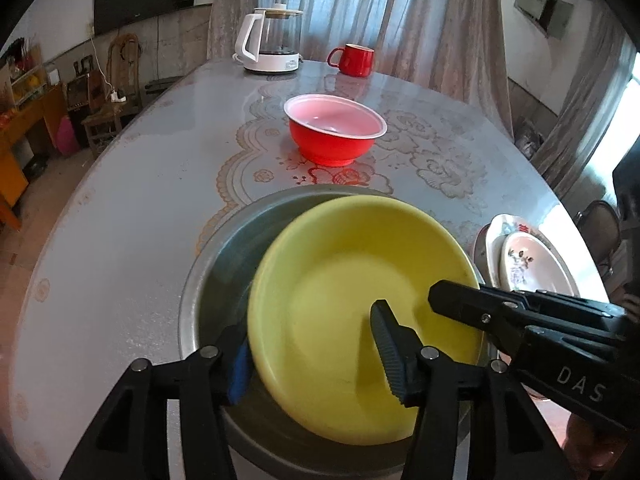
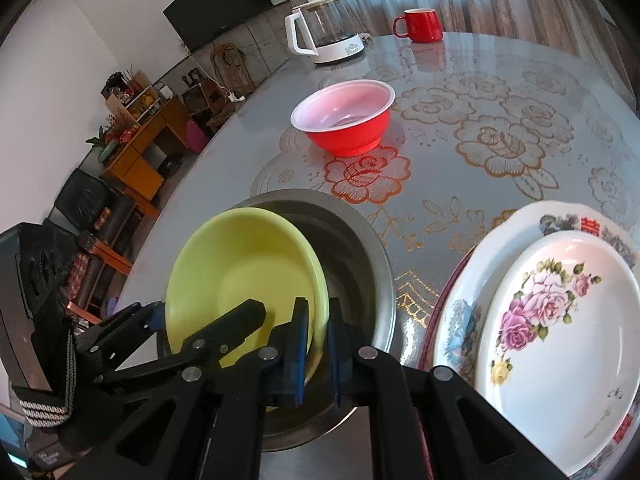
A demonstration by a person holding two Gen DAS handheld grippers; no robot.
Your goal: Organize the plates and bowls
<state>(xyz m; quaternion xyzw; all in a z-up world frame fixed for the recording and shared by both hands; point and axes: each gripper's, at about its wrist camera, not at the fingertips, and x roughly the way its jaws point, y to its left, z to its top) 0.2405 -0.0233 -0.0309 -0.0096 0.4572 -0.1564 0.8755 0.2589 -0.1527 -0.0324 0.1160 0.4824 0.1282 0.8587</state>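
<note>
A yellow bowl (image 1: 348, 280) (image 2: 240, 264) leans tilted inside a steel basin (image 1: 224, 248) (image 2: 360, 264) at the near edge of the table. My right gripper (image 2: 318, 312) is shut on the bowl's right rim, one blue pad inside and one outside; in the left wrist view it reaches in from the right (image 1: 444, 300). My left gripper (image 1: 310, 328) (image 2: 200, 312) stands open astride the opposite rim, its left finger outside the bowl and its right finger well inside, not pinching. A red bowl (image 1: 334, 140) (image 2: 348, 128) with a white inside sits upright farther back.
A stack of flowered plates (image 1: 524, 264) (image 2: 560, 320) lies right of the basin. At the table's far edge stand a white-based glass kettle (image 1: 272, 40) (image 2: 324, 32) and a red mug (image 1: 354, 60) (image 2: 420, 24). Furniture lines the room on the left.
</note>
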